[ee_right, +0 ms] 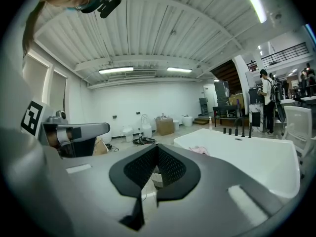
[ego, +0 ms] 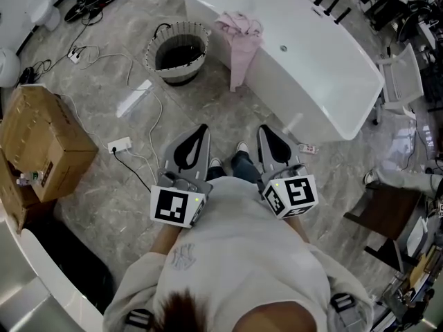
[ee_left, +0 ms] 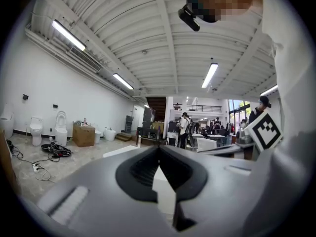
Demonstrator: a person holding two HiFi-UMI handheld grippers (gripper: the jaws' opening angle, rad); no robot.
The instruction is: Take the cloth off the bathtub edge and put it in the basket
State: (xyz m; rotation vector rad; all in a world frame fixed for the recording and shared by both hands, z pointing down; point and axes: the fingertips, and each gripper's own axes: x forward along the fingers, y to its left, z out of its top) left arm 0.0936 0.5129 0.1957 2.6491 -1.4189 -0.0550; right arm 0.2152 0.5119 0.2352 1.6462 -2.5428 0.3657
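Observation:
A pink cloth (ego: 239, 37) hangs over the near-left edge of the white bathtub (ego: 325, 68) and trails down its outer wall. To its left on the floor stands a round woven basket (ego: 178, 52) with a dark inside. My left gripper (ego: 202, 127) and right gripper (ego: 266, 128) are held side by side close to my body, well short of both the tub and the basket. Both have their jaws closed tip to tip with nothing in them. The right gripper view shows the cloth (ee_right: 200, 150) on the tub's rim (ee_right: 237, 154), beyond the shut right gripper (ee_right: 157, 146). In its own view the left gripper (ee_left: 159, 147) points level into the room.
A cardboard box (ego: 41, 144) stands at the left, with a power strip (ego: 119, 144) and loose cables on the marble floor near it. A black faucet (ego: 325, 2) sits at the tub's far end. A white chair (ego: 405, 75) and a brown stool (ego: 381, 216) are at the right.

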